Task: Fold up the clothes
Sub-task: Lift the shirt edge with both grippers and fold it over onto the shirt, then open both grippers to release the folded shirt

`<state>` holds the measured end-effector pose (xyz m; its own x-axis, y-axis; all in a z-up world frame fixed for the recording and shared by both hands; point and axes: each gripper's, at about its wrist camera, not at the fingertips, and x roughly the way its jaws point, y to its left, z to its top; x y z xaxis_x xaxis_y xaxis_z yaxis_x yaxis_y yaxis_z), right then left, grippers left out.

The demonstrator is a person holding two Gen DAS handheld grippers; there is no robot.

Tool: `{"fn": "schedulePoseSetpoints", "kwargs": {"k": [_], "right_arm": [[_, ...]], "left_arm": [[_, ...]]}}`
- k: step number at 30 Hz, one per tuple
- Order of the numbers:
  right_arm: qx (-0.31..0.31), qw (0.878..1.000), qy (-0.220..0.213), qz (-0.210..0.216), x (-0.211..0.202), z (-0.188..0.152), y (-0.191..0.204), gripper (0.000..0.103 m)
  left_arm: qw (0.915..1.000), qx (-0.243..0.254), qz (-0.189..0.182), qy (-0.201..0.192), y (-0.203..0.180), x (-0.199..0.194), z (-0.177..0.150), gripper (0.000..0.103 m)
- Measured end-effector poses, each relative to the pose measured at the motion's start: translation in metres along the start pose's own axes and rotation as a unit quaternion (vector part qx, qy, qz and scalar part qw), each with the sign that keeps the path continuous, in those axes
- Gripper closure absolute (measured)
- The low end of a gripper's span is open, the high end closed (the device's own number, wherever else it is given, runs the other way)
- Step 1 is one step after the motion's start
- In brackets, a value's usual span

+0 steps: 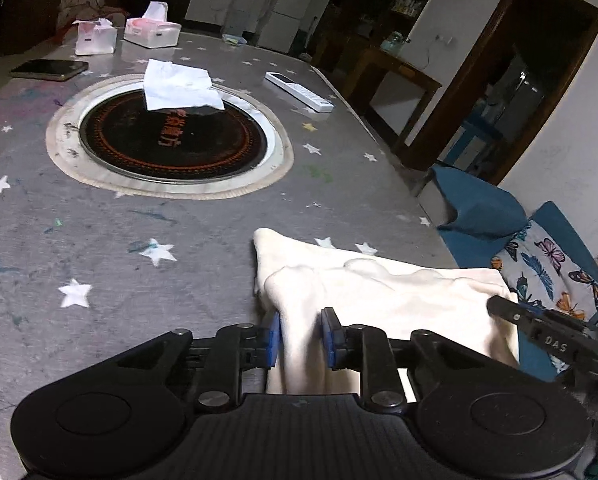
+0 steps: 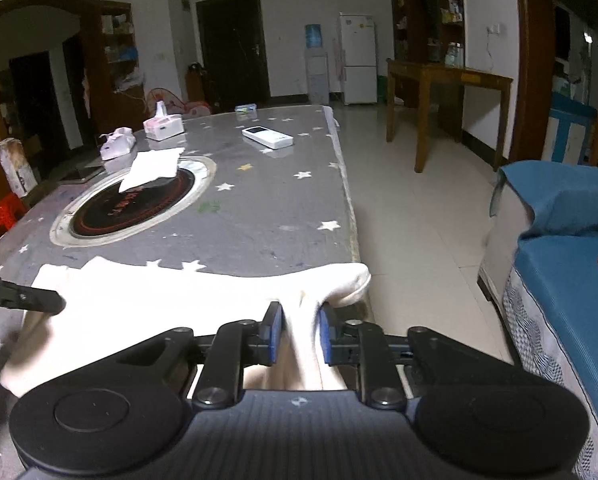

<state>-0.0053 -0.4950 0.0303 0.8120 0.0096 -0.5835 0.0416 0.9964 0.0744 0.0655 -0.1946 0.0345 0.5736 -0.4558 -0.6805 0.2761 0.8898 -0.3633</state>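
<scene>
1. Lying at the near edge of the star-printed grey table cover (image 1: 99, 240), a cream-white garment (image 1: 399, 296) is seen stretched between the two grippers.
2. A bunched fold of the garment is pinched by the left gripper (image 1: 299, 338), whose blue-padded jaws are closed onto the cloth from either side.
3. Ahead of the left jaws a rounded corner of the cloth is pushed up, and to their right the fabric is spread flat toward the tip of the right gripper (image 1: 539, 324).
4. In the right wrist view, another gathered fold of the same garment (image 2: 159, 300) is clamped by the right gripper (image 2: 301, 336), its jaws pressed onto the cloth.
5. Just ahead and right of the right jaws, a rolled end of the cloth is seen overhanging the table's corner; to their left the left gripper's finger (image 2: 23, 298) is seen over the fabric.
6. Well ahead of the left jaws, a round black induction hob (image 1: 171, 140) is set into the table, with a white folded cloth (image 1: 179, 86) laid across its far rim.
7. Farther off, a white remote control (image 1: 299, 91), a dark phone (image 1: 49, 69) and two tissue packs (image 1: 151, 30) are seen.
8. To the right of the right jaws, a blue-covered sofa (image 2: 559, 248) is seen beyond the tiled floor.
</scene>
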Motion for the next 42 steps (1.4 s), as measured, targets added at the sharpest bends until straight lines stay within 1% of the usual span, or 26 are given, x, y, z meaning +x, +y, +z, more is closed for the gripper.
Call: {"fn": "schedulePoseSetpoints", "kwargs": {"k": [1,2,3,5,6,7,8,11,12,14,16,18,19,20,23,25,28,29,30,32,34,35,36,40,42], "right_arm": [[-0.001,1.000,-0.004,-0.003,-0.002,-0.001,0.000,0.082],[-0.002,1.000,-0.008,-0.006,-0.005,-0.002,0.001,0.080],[-0.004,1.000,-0.012,-0.009,-0.007,-0.002,0.001,0.080],[-0.012,1.000,-0.023,-0.015,-0.013,-0.004,0.005,0.072],[-0.018,0.999,-0.028,-0.015,-0.017,-0.005,0.008,0.070],[-0.023,0.999,-0.031,-0.008,-0.020,-0.007,0.012,0.065],[-0.029,0.999,-0.033,0.000,-0.023,-0.008,0.016,0.065],[-0.030,0.999,-0.013,0.027,-0.021,-0.017,0.023,0.064],[-0.030,0.999,-0.004,0.035,-0.019,-0.020,0.025,0.064],[-0.029,0.999,0.011,0.035,-0.013,-0.026,0.026,0.060],[-0.023,0.999,0.021,0.039,-0.010,-0.031,0.025,0.055],[-0.024,0.999,0.020,0.042,-0.012,-0.033,0.026,0.053],[-0.028,0.999,0.016,0.041,-0.015,-0.033,0.028,0.048],[-0.031,0.999,0.012,0.040,-0.018,-0.033,0.030,0.047],[-0.043,0.998,0.005,0.049,-0.026,-0.036,0.036,0.045],[-0.049,0.998,0.012,0.049,-0.025,-0.041,0.040,0.042],[-0.051,0.998,0.012,0.041,-0.027,-0.046,0.042,0.042],[-0.050,0.998,0.010,0.039,-0.029,-0.047,0.043,0.039],[-0.049,0.998,0.007,0.040,-0.033,-0.048,0.043,0.037],[-0.047,0.998,0.002,0.041,-0.040,-0.050,0.046,0.026],[-0.047,0.998,0.001,0.038,-0.046,-0.055,0.048,0.018],[-0.047,0.998,0.001,0.036,-0.048,-0.057,0.049,0.017],[-0.046,0.998,0.001,0.036,-0.051,-0.061,0.050,0.017],[-0.041,0.999,0.001,0.036,-0.060,-0.068,0.054,0.005],[-0.039,0.999,0.000,0.035,-0.065,-0.071,0.057,0.003]], "left_arm": [[1.0000,0.001,0.002,-0.003,0.000,-0.002,0.000,0.075],[1.0000,0.002,0.006,-0.008,-0.001,-0.004,0.000,0.069],[0.9998,0.007,0.009,-0.015,-0.003,-0.007,0.000,0.067],[0.9994,0.021,0.009,-0.025,-0.011,-0.013,-0.002,0.067],[0.9991,0.030,0.006,-0.028,-0.015,-0.016,-0.003,0.067],[0.9988,0.039,0.002,-0.030,-0.020,-0.017,-0.004,0.068],[0.9984,0.048,-0.004,-0.032,-0.025,-0.019,-0.006,0.067],[0.9976,0.061,-0.029,-0.016,-0.038,-0.013,-0.011,0.067],[0.9973,0.066,-0.030,-0.010,-0.041,-0.010,-0.013,0.067],[0.9968,0.075,-0.028,0.000,-0.046,-0.003,-0.017,0.067],[0.9968,0.074,-0.026,0.014,-0.044,0.004,-0.022,0.063],[0.9968,0.074,-0.024,0.018,-0.042,0.007,-0.026,0.061],[0.9968,0.075,-0.024,0.017,-0.042,0.006,-0.026,0.060],[0.9967,0.076,-0.024,0.016,-0.041,0.006,-0.027,0.058],[0.9963,0.081,-0.023,0.013,-0.042,0.004,-0.030,0.052],[0.9960,0.087,-0.020,0.013,-0.043,0.003,-0.032,0.050],[0.9954,0.093,-0.019,0.011,-0.048,-0.002,-0.035,0.043],[0.9952,0.095,-0.019,0.010,-0.049,-0.005,-0.037,0.039],[0.9951,0.097,-0.018,0.007,-0.050,-0.008,-0.038,0.037],[0.9948,0.101,-0.016,0.002,-0.052,-0.014,-0.041,0.032],[0.9946,0.103,-0.014,-0.003,-0.053,-0.020,-0.045,0.025],[0.9944,0.105,-0.010,-0.005,-0.053,-0.022,-0.048,0.020],[0.9941,0.108,-0.007,-0.007,-0.054,-0.025,-0.050,0.017],[0.9928,0.119,-0.002,-0.010,-0.053,-0.036,-0.063,0.011],[0.9925,0.121,0.001,-0.011,-0.053,-0.042,-0.069,0.007]]}}
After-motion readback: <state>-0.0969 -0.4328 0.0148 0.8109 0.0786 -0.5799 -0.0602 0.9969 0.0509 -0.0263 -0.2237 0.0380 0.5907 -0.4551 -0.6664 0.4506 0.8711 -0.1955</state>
